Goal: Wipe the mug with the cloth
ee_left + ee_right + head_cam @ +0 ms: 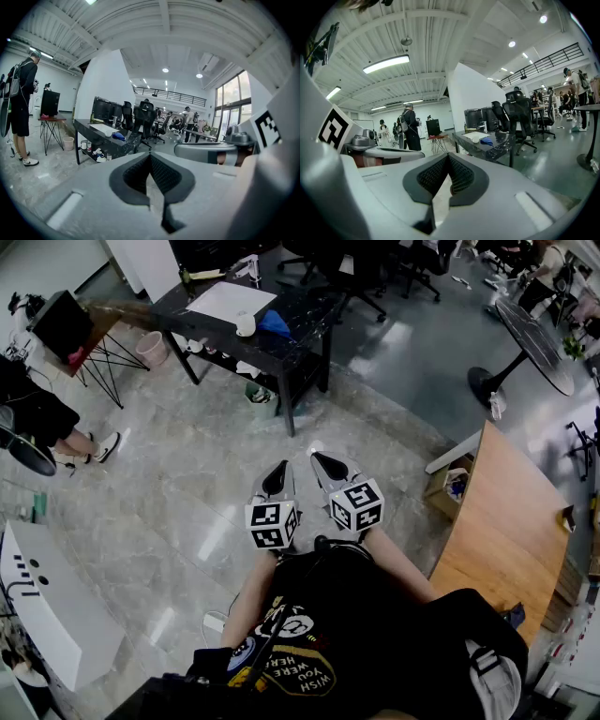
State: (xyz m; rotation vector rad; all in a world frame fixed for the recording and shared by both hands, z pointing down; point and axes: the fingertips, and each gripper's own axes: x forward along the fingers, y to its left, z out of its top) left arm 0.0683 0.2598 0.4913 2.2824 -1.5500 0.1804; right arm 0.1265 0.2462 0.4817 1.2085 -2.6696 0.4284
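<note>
Far across the grey floor [187, 484] stands the dark desk [309, 310], well apart from both tools. The left tool [278, 468] and right tool [323, 460] are held near the body, each with jaws closed on nothing. On the desk, the blue cloth [275, 322] lies just right of the white mug [246, 324]. They sit so close that a careless grab at the cloth would likely tip the mug. A bystander [37, 418] stands far left, off the path, but a bin [262, 399] crowds the desk's near leg.
</note>
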